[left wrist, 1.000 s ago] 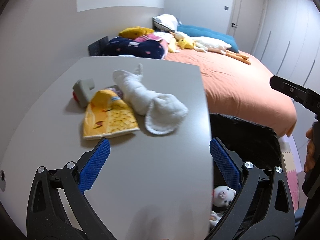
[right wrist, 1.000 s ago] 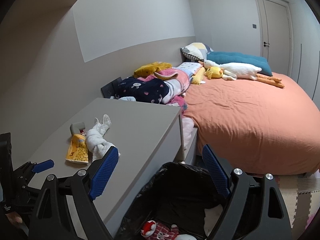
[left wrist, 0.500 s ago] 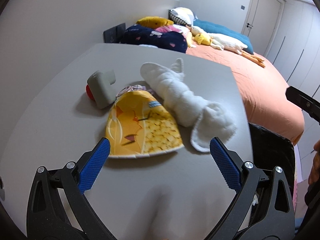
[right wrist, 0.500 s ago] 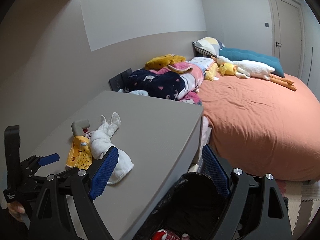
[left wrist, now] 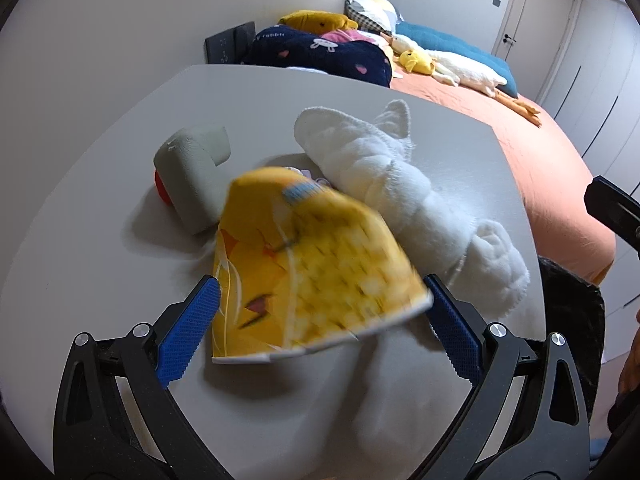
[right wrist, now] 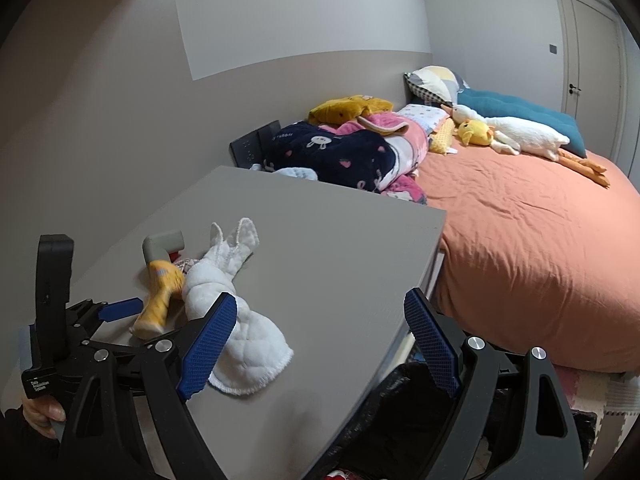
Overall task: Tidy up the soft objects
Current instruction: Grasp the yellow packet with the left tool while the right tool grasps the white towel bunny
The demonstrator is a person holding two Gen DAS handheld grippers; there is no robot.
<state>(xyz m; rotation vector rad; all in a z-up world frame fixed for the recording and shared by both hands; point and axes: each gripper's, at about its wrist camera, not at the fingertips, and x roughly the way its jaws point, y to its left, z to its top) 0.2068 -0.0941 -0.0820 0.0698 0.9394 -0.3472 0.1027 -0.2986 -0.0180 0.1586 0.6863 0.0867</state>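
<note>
Item: yellow plush point(left wrist: 312, 280), lying between our spread left gripper point(left wrist: 320, 320) pads. Right gripper point(right wrist: 320, 344) spread, empty. Risk: pinching the adjoining white plush point(left wrist: 400, 184) too.

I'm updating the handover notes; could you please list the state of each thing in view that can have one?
Left gripper: open, straddling the yellow pouch.
Right gripper: open, empty.
Yellow pouch: lying on the table.
White plush: lying flat.
Black bin: open.
</note>
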